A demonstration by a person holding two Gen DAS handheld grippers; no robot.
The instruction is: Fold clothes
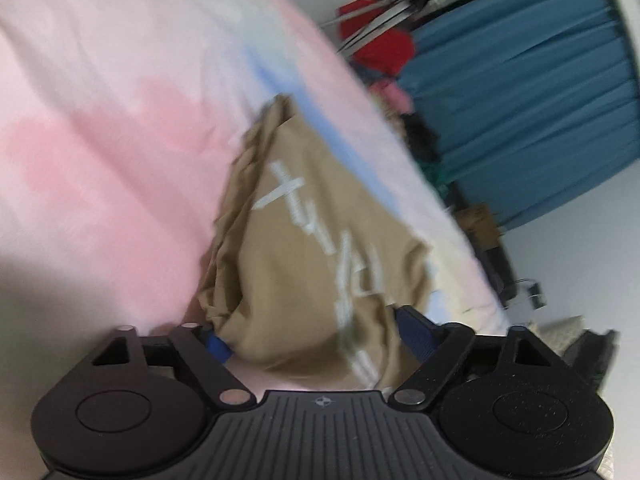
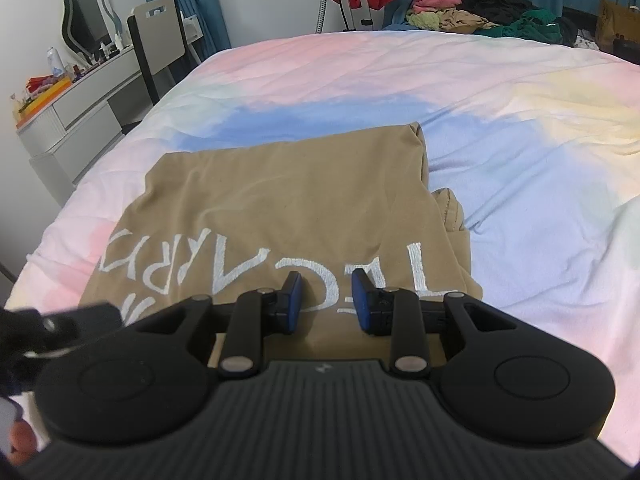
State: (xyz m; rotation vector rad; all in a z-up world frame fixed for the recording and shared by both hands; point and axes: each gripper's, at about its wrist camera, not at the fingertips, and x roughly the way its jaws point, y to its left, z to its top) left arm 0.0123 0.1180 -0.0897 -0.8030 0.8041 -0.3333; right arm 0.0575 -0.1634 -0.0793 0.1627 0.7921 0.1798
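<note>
Two claws are seen over one tan T-shirt (image 2: 280, 208) with white lettering, which lies partly folded on the pastel bedspread (image 2: 520, 128), filling the lower centre of the right wrist view. The right claw (image 2: 326, 300) hangs just above the lettering with its jaws apart and nothing between them. In the blurred left wrist view, the left claw (image 1: 308, 340) is spread wide around the shirt's bunched near edge; whether cloth is pinched cannot be told. A further fold seems to be in hand: a good result is likely if both layers are gripped at the edge, lifted evenly, and laid down without dragging the loose sleeve (image 2: 450, 208) at centre right.
</note>
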